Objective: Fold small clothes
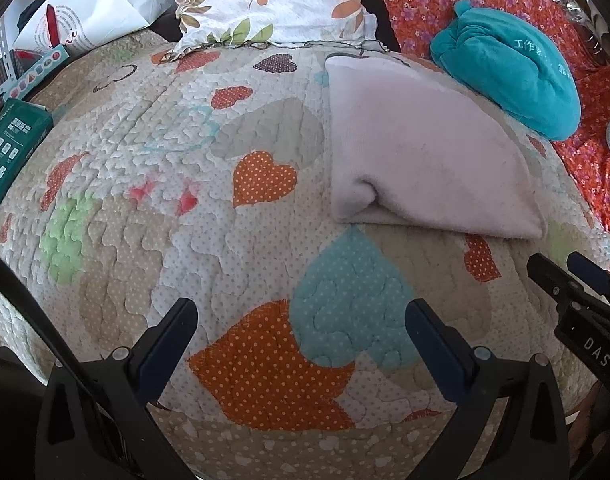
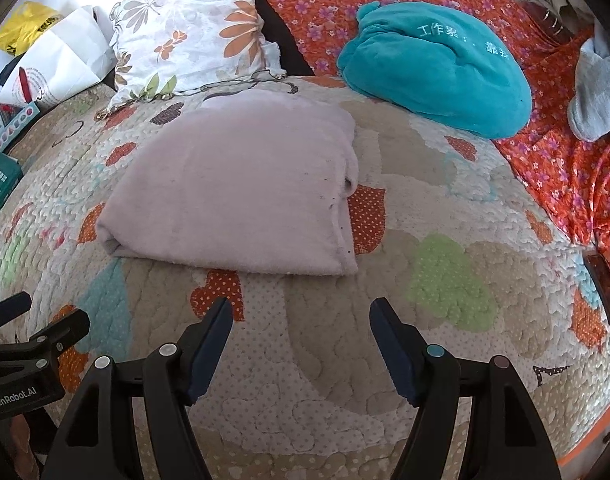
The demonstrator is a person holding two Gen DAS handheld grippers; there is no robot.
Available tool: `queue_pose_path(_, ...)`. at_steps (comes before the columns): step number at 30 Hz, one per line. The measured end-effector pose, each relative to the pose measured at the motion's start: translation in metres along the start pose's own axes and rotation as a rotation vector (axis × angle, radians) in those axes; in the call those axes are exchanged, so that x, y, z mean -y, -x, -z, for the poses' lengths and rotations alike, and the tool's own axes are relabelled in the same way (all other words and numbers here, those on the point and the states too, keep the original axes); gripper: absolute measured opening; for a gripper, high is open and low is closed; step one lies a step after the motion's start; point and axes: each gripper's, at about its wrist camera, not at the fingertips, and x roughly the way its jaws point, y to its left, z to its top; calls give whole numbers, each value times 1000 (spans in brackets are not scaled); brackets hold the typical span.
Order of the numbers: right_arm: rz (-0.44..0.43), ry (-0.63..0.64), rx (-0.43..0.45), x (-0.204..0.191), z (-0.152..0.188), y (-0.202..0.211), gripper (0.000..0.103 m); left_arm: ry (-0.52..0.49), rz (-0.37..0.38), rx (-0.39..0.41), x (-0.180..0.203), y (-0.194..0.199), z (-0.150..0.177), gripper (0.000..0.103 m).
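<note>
Jaws of both grippers apart, near folded pale-pink garment (image 2: 241,188).

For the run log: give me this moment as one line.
left gripper: open, empty | right gripper: open, empty | pale pink garment: folded, lying on quilt, untouched | teal pillow: behind garment
</note>
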Motion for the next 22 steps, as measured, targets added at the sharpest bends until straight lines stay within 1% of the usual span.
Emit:
queue_pose_path(6, -2, -22, 2, 4, -1, 0, 76, 0, 4, -15, 0, -4, 1, 103)
queue_pose_path(14, -2, -8, -3, 1, 0, -1, 77, 6, 11, -25, 0, -8, 1, 103)
queue_pose_path(22, -4, -4, -10, 0, 2, -2, 78, 25, 38, -31, -4, -10, 1, 103)
